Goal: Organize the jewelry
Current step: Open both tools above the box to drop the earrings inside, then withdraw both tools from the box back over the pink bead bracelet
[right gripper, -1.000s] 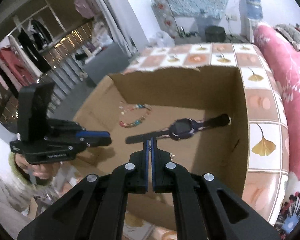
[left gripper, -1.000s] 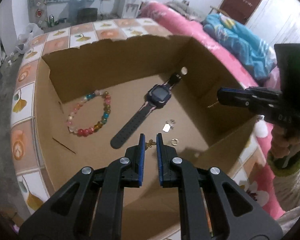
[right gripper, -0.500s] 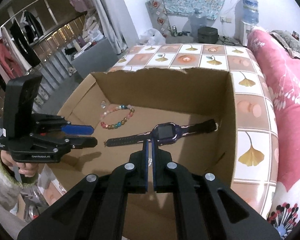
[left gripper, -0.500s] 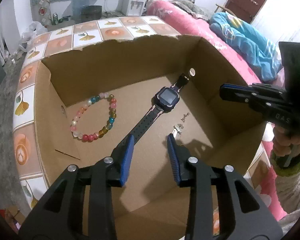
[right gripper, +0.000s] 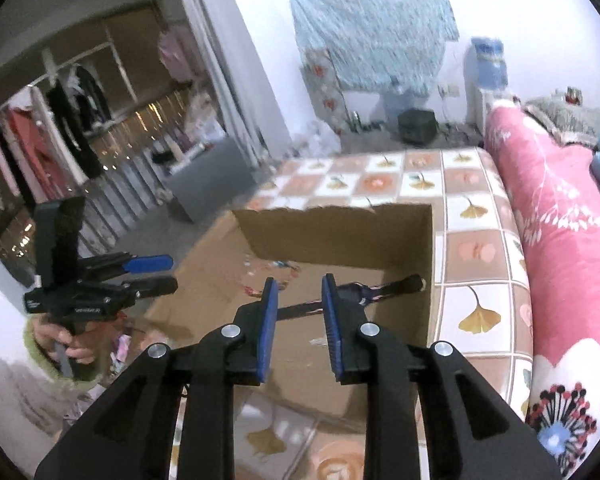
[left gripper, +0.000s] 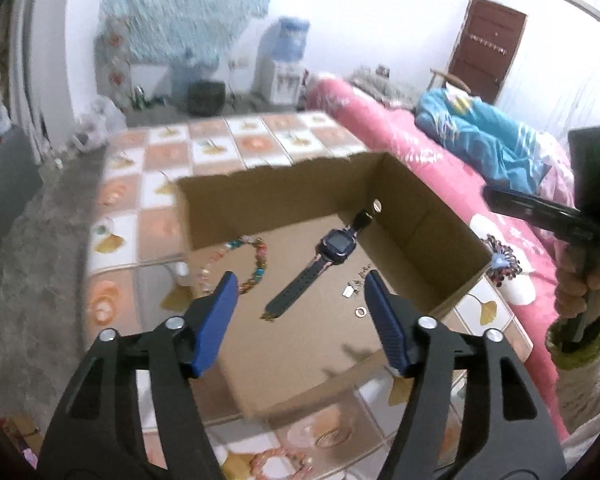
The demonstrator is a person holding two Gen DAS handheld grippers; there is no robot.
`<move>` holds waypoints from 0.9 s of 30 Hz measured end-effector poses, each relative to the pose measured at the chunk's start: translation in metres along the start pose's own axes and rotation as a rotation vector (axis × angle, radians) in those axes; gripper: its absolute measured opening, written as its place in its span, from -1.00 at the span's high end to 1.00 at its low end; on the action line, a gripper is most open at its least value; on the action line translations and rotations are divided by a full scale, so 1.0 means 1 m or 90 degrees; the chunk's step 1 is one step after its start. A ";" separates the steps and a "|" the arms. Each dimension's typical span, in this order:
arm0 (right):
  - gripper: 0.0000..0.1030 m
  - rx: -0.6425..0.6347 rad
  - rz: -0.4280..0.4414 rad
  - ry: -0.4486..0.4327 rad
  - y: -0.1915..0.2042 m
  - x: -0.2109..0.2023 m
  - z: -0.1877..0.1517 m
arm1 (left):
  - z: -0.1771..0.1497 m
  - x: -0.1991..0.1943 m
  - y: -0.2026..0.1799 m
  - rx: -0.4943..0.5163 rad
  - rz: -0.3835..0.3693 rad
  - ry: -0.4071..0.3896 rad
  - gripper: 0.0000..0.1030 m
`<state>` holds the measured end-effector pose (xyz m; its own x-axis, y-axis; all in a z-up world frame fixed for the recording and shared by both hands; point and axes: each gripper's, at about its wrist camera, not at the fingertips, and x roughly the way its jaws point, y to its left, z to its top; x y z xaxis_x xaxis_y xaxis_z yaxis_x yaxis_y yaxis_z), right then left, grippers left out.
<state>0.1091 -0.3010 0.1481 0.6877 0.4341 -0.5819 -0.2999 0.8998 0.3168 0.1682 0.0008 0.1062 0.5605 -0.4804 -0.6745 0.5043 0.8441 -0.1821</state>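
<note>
Tiled cloth with ginkgo leaves (left gripper: 156,192) carries an open cardboard box (left gripper: 428,216). Both claws have just been opening and hold nothing: the left claw (left gripper: 300,292) stands wide apart, the right claw (right gripper: 298,296) slightly apart. Ahead of them, inside the box, lie a smartwatch (left gripper: 320,264), a bead bracelet (left gripper: 256,260) and small charms (left gripper: 354,288).

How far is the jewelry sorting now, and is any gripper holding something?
Already in the cardboard box: the bead bracelet, the watch, a small ring and tiny metal pieces. In hand: nothing; the left gripper and right gripper have just been opening, with nothing between the jaws. Left: a pink bracelet lies outside, on the tiled cloth.
</note>
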 end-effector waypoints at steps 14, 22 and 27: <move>0.55 0.090 0.030 0.086 0.025 -0.011 -0.132 | -0.111 -0.036 0.027 -0.071 0.112 0.015 -0.63; 0.55 0.191 0.040 0.163 0.024 0.021 -0.181 | -0.162 -0.001 -0.005 -0.061 0.053 0.030 -0.38; 0.55 0.205 0.037 0.179 0.030 0.033 -0.184 | -0.164 0.016 -0.016 -0.025 0.054 0.026 -0.17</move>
<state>0.0012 -0.2516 0.0000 0.4550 0.5188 -0.7238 -0.0803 0.8333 0.5469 0.0616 0.0187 -0.0195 0.5721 -0.3980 -0.7171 0.4300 0.8901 -0.1510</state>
